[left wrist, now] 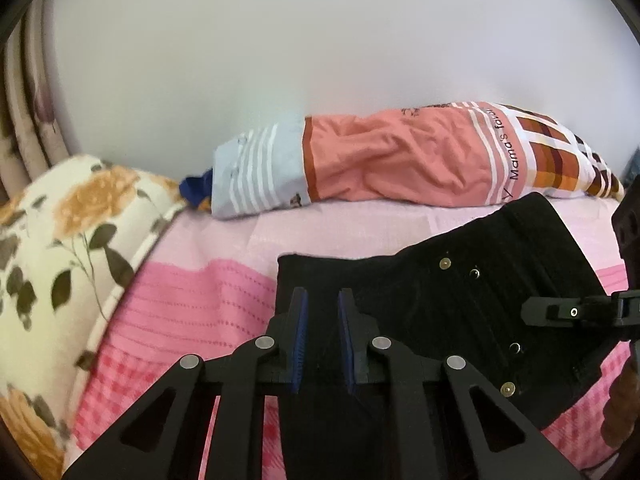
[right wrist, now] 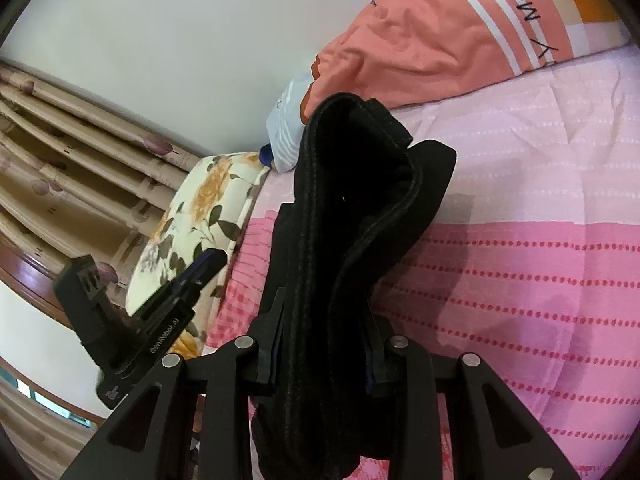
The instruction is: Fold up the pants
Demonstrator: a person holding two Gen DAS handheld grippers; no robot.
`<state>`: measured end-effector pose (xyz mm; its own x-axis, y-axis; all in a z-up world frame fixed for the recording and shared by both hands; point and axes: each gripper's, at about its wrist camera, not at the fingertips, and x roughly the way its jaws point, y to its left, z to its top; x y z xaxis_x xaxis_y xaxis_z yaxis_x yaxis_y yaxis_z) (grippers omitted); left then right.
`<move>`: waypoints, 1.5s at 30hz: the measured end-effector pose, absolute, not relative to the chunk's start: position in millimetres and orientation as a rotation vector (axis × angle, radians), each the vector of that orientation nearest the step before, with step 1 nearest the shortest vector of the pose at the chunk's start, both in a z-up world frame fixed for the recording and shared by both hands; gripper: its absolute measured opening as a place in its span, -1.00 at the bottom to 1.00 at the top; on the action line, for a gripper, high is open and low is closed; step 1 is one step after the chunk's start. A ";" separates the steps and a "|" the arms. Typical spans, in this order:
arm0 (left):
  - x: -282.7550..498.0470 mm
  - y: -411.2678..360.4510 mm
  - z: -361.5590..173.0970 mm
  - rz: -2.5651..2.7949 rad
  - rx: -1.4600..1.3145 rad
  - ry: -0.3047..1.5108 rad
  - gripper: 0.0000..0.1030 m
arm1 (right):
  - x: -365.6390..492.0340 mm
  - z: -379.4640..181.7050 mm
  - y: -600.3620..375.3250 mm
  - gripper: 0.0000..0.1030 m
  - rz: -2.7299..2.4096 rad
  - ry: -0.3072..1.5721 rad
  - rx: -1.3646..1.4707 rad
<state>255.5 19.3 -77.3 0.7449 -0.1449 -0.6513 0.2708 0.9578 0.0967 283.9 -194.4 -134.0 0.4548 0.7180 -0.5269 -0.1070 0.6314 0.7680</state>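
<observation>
1. Left wrist view: the left gripper (left wrist: pixel 323 300) is sitting with its blue-padded jaws pinched nearly together. They're clenching a thin edge of the black fabric pants (left wrist: pixel 460 280), as best I can judge, since dark cloth is running between and under the pads. The pants are spreading away to the right over the pink striped bedsheet (left wrist: pixel 208 292), with the snap-studded waistband lying across the view. The other gripper is poking in at the far right edge, at the opposite end of that waistband.

2. Right wrist view: the right gripper (right wrist: pixel 324 320) is grasping a thick bunched roll of the same black pants (right wrist: pixel 352 208), jaws held apart by the cloth. The roll is sticking straight out along the fingers toward the salmon-and-blue pillow (right wrist: pixel 420 40). The left gripper is hanging off to the left, beside the floral cushion (right wrist: pixel 200 208).

3. Judgement: the waistband is spanning between the two hands, so the next fold probably depends on both moving together across the bed.
</observation>
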 end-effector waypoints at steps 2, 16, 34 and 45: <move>254.4 19.0 -76.2 -0.239 0.184 0.695 -0.69 | 282.1 -135.0 -195.7 -0.45 0.558 0.979 0.716; 246.5 21.5 -104.5 -0.210 0.182 0.756 -0.69 | 273.7 -163.3 -212.9 -0.39 0.480 1.029 0.757; 203.8 55.9 -113.7 -0.148 0.091 0.746 0.57 | 215.1 -120.9 -213.0 0.10 0.223 0.846 0.523; 169.4 44.4 -105.1 -0.120 0.091 0.684 0.57 | 145.7 -86.9 -156.3 0.71 0.082 0.716 0.198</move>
